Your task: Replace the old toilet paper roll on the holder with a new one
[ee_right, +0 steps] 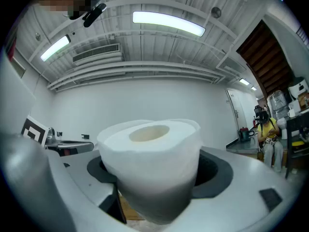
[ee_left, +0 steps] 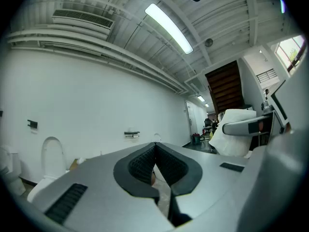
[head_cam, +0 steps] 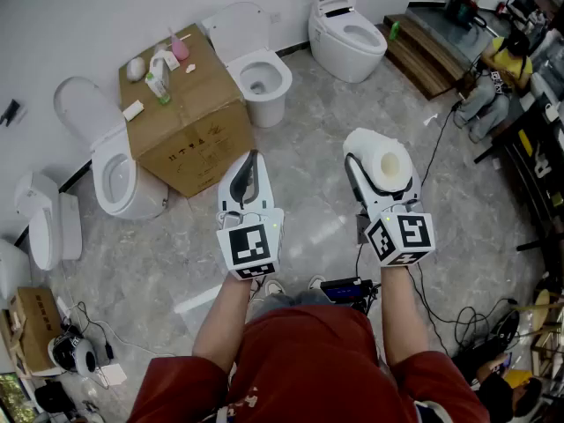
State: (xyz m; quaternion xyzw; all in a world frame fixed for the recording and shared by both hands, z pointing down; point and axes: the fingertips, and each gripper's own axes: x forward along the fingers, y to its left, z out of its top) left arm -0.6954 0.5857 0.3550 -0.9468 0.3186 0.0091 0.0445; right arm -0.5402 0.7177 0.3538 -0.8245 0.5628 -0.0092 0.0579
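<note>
Showroom floor [head_cam: 317,174], toilets [head_cam: 260,77] along the wall; right gripper [head_cam: 374,152] fingers clamped on new roll [head_cam: 389,163]; left gripper [head_cam: 254,157] fingers together, empty; holder not reached, swap judged wholly outstanding.

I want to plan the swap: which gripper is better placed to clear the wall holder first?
Left. The left gripper has its fingers shut with nothing between them, so it is probably free to work at the holder. The right gripper is clamped on the new toilet roll.
</note>
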